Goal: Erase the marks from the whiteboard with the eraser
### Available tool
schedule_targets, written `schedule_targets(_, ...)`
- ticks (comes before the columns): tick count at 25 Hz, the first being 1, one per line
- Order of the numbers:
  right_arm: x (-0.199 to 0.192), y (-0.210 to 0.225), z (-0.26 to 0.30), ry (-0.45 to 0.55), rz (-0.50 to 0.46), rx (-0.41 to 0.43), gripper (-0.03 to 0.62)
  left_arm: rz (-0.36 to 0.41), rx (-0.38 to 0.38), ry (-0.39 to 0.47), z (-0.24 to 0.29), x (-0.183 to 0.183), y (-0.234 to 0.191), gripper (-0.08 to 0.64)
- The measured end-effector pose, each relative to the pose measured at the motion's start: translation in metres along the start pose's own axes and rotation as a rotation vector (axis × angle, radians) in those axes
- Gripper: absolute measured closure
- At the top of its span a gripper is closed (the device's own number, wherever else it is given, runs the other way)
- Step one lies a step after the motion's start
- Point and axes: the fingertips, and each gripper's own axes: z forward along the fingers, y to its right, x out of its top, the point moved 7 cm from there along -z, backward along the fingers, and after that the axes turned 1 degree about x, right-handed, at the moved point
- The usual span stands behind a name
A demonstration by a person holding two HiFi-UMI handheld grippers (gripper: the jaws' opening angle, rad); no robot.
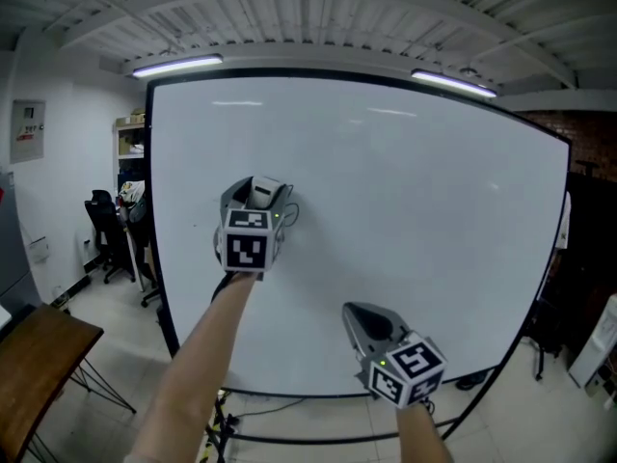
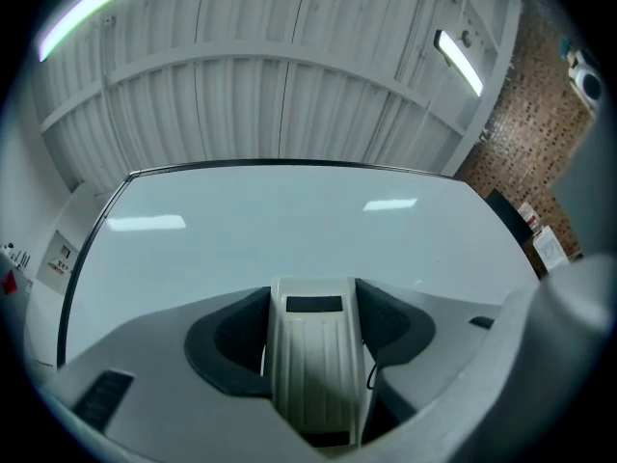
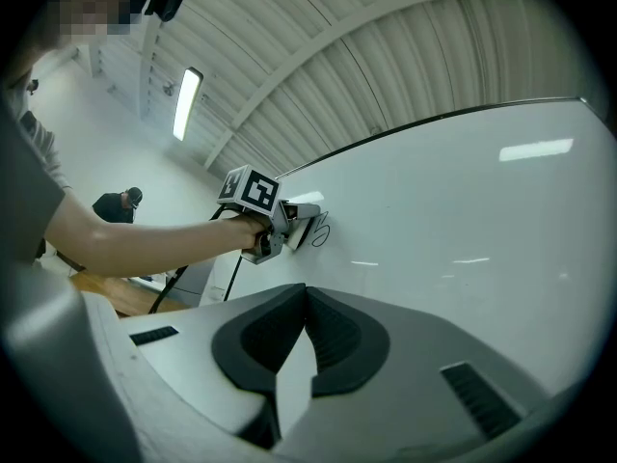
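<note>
The big whiteboard (image 1: 415, 210) fills the head view. A small black scribble (image 1: 290, 214) sits on its left half. My left gripper (image 1: 256, 197) is shut on the white eraser (image 1: 264, 192), which is held up against the board just left of the scribble. In the left gripper view the ribbed white eraser (image 2: 313, 365) sits between the dark pads (image 2: 231, 340), facing the board (image 2: 289, 220). My right gripper (image 1: 361, 314) hangs lower, in front of the board's lower middle, shut with nothing in it. The right gripper view shows its pads (image 3: 333, 340) meeting and the scribble (image 3: 321, 228) beside the eraser (image 3: 303, 210).
A wooden desk (image 1: 39, 345) stands at the lower left. A black office chair (image 1: 101, 215) and shelves (image 1: 130, 143) are beyond the board's left edge. The board's stand and cables (image 1: 289, 422) lie on the floor below. A brick wall (image 1: 588, 133) is at the right.
</note>
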Motion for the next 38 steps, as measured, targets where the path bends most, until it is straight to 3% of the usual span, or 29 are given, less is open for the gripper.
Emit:
schedule_targets(8,-0.001,0.003,0.002,-0.005,0.004,-0.002,0.603,0.039,0.013,-0.035,0.005,0.002,0.003,0.293)
schedule_targets(15,-0.007,0.010,-0.003,-0.011,0.007,0.008,0.603,0.028,0.030,-0.034,0.007,0.004,0.015,0.293)
schedule_targets(19,-0.008,0.017,-0.010,-0.015,0.010,-0.008,0.603,0.023,-0.027,-0.030,0.011,0.003,0.047,0.293)
schedule_targets(22,-0.010,0.023,-0.017,-0.018,0.010,-0.024,0.603,0.065,-0.077,-0.028,0.015,-0.002,0.083,0.293)
schedule_targets(25,-0.010,0.030,-0.028,-0.026,0.012,-0.046,0.603,0.110,-0.079,-0.029,0.015,-0.004,0.101,0.293)
schedule_targets(33,-0.006,0.027,-0.025,-0.029,0.005,-0.031,0.603,0.171,-0.066,-0.032,0.017,-0.003,0.093,0.293)
schedule_targets(38,-0.008,0.019,-0.017,-0.030,0.008,-0.015,0.603,0.134,-0.017,-0.020,0.015,0.003,0.051,0.293)
